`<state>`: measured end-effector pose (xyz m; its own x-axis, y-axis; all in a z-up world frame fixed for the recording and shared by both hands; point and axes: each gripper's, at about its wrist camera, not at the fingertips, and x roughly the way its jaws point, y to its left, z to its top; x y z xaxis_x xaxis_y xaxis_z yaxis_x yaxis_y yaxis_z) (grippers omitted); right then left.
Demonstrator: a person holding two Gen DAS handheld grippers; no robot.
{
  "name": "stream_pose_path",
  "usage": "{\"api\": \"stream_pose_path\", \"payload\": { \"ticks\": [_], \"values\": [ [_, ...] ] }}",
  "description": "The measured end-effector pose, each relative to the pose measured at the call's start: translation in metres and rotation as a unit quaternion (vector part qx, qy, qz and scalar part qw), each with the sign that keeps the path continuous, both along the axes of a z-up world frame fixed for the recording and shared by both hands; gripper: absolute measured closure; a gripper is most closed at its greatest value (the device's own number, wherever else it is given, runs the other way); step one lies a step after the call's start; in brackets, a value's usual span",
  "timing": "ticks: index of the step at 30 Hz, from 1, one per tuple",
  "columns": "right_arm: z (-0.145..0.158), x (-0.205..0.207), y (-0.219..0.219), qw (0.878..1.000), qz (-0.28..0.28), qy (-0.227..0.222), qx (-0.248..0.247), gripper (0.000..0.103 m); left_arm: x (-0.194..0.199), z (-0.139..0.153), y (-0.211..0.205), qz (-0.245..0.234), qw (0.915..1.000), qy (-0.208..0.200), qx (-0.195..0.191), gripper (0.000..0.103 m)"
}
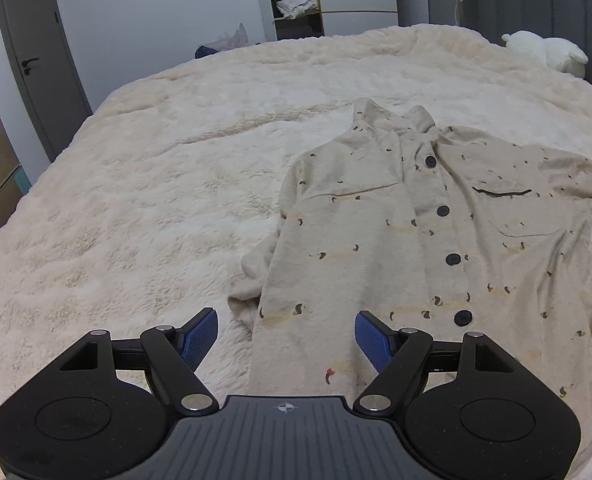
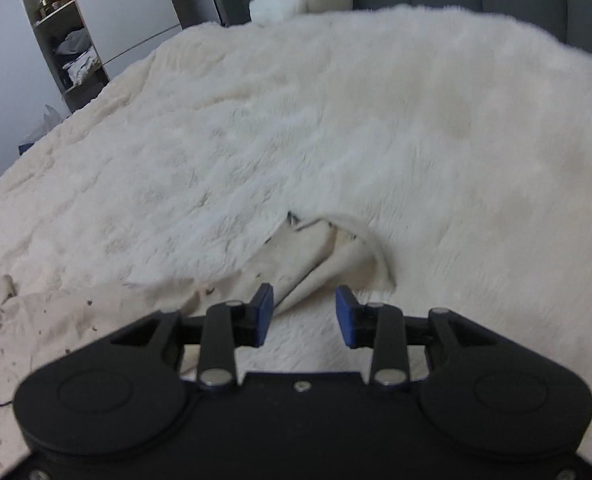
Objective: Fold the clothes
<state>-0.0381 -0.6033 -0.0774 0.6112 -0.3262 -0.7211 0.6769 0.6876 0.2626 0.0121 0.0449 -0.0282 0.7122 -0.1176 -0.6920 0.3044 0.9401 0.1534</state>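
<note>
Buttoned patterned shirt [image 1: 436,232] on fluffy blanket [image 1: 156,180]

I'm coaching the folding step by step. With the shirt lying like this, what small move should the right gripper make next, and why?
Probably ease the right gripper forward and close on the shirt sleeve just ahead: its jaws stand open with nothing between them, and that sleeve lies crumpled and unfolded on the blanket.

The shirt [image 1: 436,240] is beige with small dark and orange motifs and dark round buttons [image 1: 453,259]; the fluffy blanket [image 1: 156,180] is cream, and the plush toy [image 1: 552,54] appears white.
</note>
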Motion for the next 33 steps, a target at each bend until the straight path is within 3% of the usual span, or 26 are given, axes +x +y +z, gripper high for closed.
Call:
{"api": "stream_pose_path", "payload": {
  "ticks": [7,13,15,16,17,19,22,25,27,28,30,32,33],
  "values": [
    [0.006,0.075,0.0,0.999,-0.007,0.024,0.036,0.058,0.004,-0.006,-0.017,-0.005,1.0,0.007,0.0,0.032],
    [-0.023,0.125,-0.01,0.991,-0.046,0.113,0.051,0.061,0.005,-0.007,-0.027,-0.017,0.9997,0.01,0.012,0.032],
    [-0.035,0.132,-0.016,0.989,-0.047,0.126,0.062,0.07,0.005,-0.007,-0.028,-0.018,0.9997,0.01,0.013,0.032],
    [-0.035,0.13,-0.018,0.988,-0.056,0.127,0.061,0.097,0.005,-0.008,-0.028,-0.018,0.9997,0.011,0.012,0.032],
    [-0.032,0.125,-0.021,0.989,-0.069,0.12,0.059,0.103,0.005,-0.009,-0.028,-0.017,0.9997,0.012,0.012,0.032],
    [-0.019,0.112,-0.026,0.992,-0.079,0.071,0.071,0.103,0.004,-0.01,-0.029,-0.018,0.9997,0.014,0.011,0.032],
    [0.03,0.078,-0.029,0.993,-0.066,-0.065,0.074,0.103,0.004,-0.013,-0.03,-0.022,0.9995,0.016,0.012,0.032],
    [0.073,0.032,-0.029,0.978,-0.046,-0.191,0.07,0.103,0.004,-0.014,-0.033,-0.025,0.9995,0.018,0.01,0.032],
    [0.084,-0.001,-0.027,0.965,-0.03,-0.249,0.081,0.103,0.005,-0.013,-0.034,-0.026,0.9995,0.018,0.005,0.032],
    [0.084,-0.012,-0.026,0.961,-0.025,-0.261,0.083,0.103,0.005,-0.013,-0.036,-0.026,0.9995,0.017,0.002,0.032],
    [0.071,-0.036,-0.018,0.969,-0.021,-0.238,0.06,0.103,0.006,-0.013,-0.037,-0.026,0.9995,0.018,-0.002,0.032],
    [0.047,-0.048,-0.019,0.98,-0.035,-0.193,0.043,0.102,0.007,-0.014,-0.041,-0.029,0.9994,0.02,-0.006,0.032],
    [0.023,-0.056,-0.025,0.986,-0.062,-0.148,0.045,0.099,0.007,-0.014,-0.043,-0.032,0.9993,0.02,-0.006,0.032]
  ]
}}
